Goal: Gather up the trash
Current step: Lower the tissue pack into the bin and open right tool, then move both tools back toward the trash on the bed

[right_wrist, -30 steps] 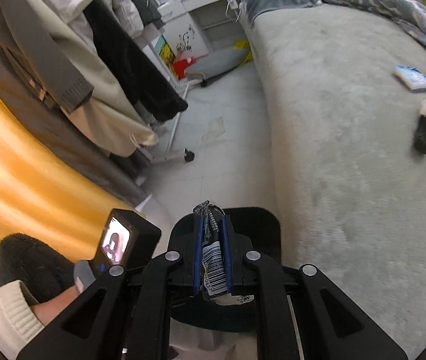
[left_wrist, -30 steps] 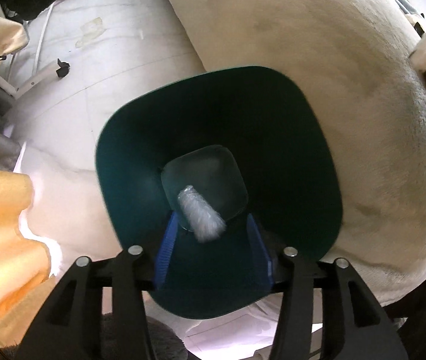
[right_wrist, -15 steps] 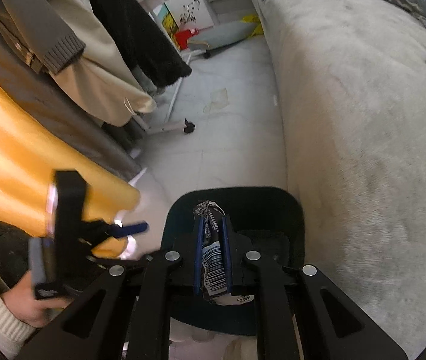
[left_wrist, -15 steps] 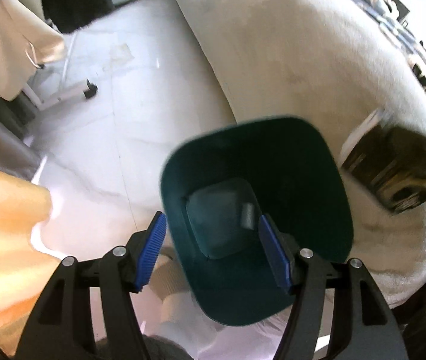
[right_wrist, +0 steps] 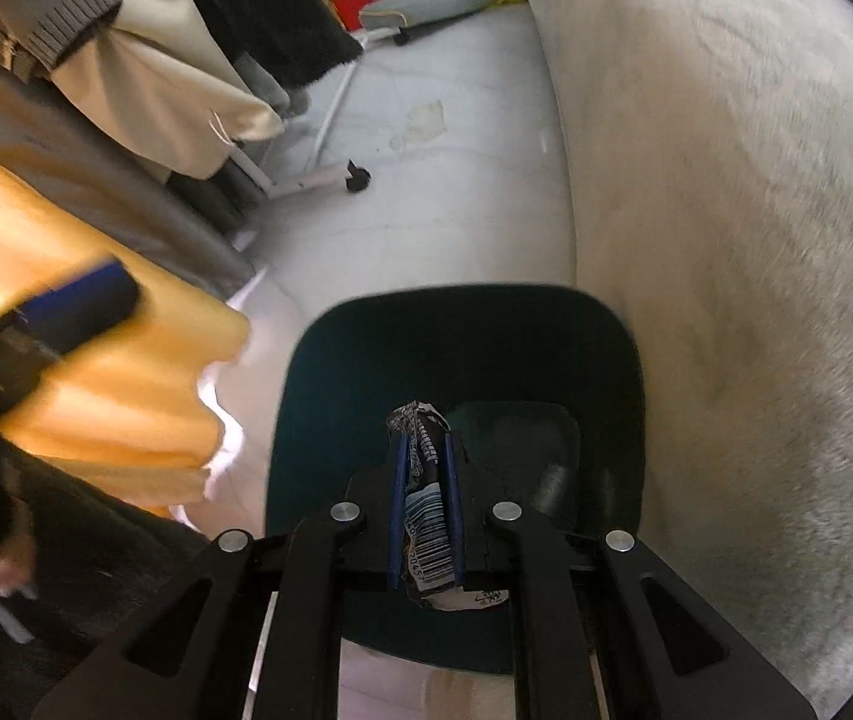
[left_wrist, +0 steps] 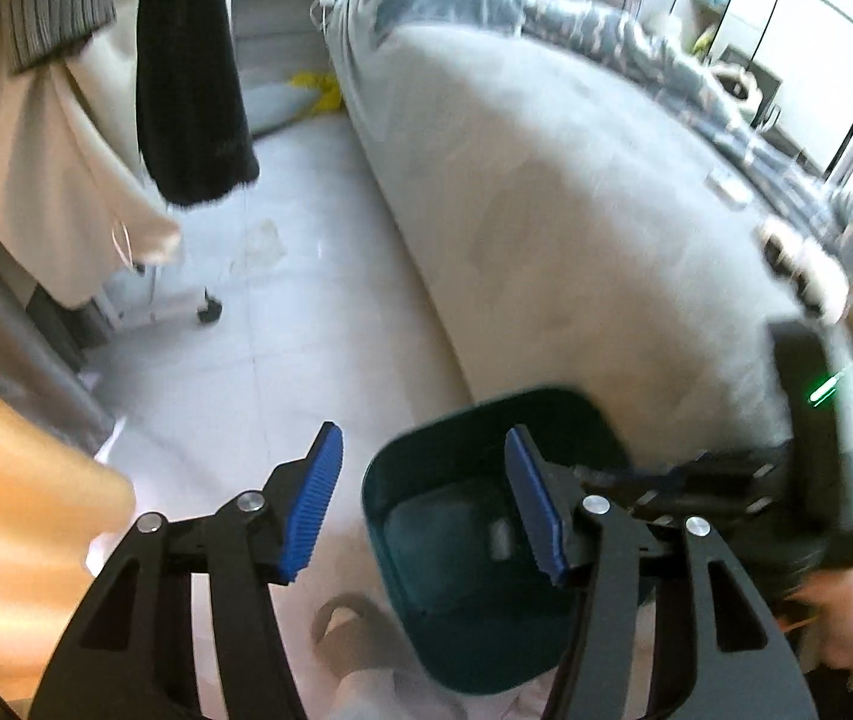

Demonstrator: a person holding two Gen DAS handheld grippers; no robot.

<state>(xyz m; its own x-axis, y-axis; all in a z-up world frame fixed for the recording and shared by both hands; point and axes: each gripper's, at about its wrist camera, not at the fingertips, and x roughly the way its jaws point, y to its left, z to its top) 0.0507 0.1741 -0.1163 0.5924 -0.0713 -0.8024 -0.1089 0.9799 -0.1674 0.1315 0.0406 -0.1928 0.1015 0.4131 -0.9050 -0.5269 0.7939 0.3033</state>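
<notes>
- The left gripper point(left_wrist: 423, 501) is empty now. One second ago a small grey-white piece of trash hung between its pads over the bin point(left_wrist: 456, 618); now a pale piece lies at the bottom of the bin, most likely the same one, though it is too blurred to be sure.
- Its jaws have just been closing a little, with nothing between them, and they stand half wide.
- The left gripper has risen and tilted up: the bin, which filled its view before, sits now low in the picture, partly behind the right pad, and the bed point(left_wrist: 576, 228) and floor point(left_wrist: 282, 360) take most of the view.
- The right gripper point(right_wrist: 424, 516) is clamped on a crumpled dark wrapper point(right_wrist: 423, 504) with a barcode, as it was one second ago.
- It has come down toward the bin point(right_wrist: 330, 420), which looks bigger now, and it points steeply into the opening.
- I think one piece is delivered and the wrapper is next: the right jaws need only to open over the bin.
- The bin stands on the floor, just beside the edge of the bed.
</notes>
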